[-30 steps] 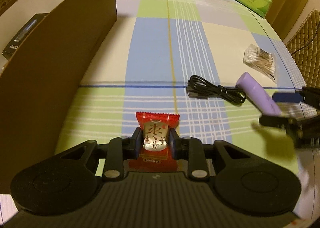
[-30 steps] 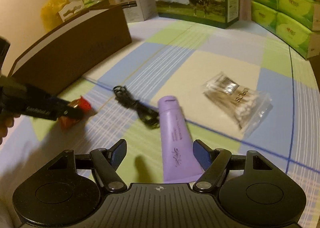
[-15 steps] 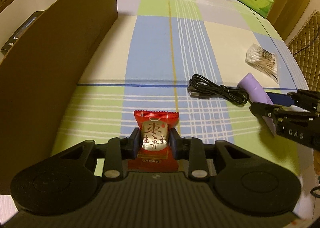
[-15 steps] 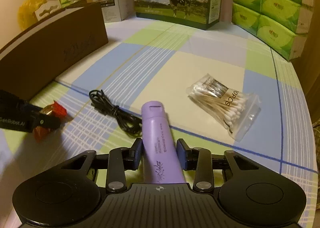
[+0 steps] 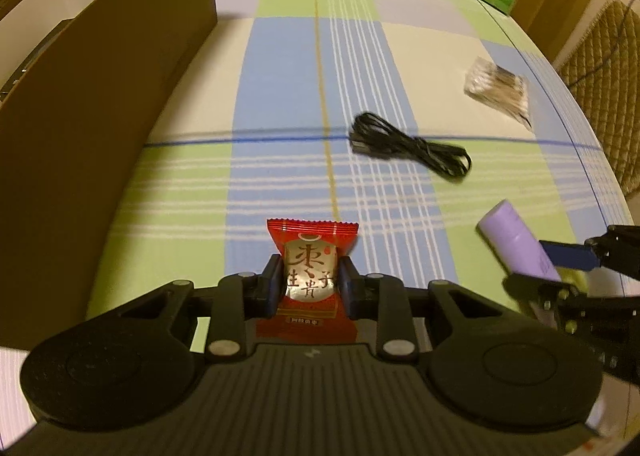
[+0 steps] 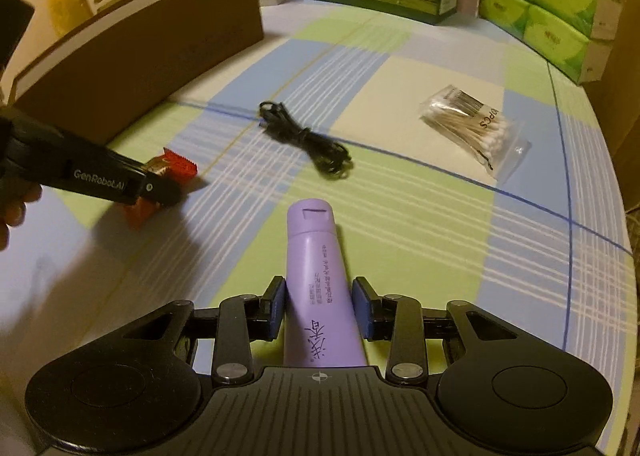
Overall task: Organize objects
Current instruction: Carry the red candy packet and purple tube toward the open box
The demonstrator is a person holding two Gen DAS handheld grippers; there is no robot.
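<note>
Plaid tablecloth, left hand-held gripper clamping red snack packet, right hand-held gripper clamping purple tube

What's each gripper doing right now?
Left gripper: shut on the red snack packet.
Right gripper: shut on the purple tube.

Open cloth ahead; brown box walls the left, black cable lies midway.

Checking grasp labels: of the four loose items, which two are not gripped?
The black cable and the bag of cotton swabs; both lie free on the tablecloth. The red snack packet and purple tube sit between fingers.
</note>
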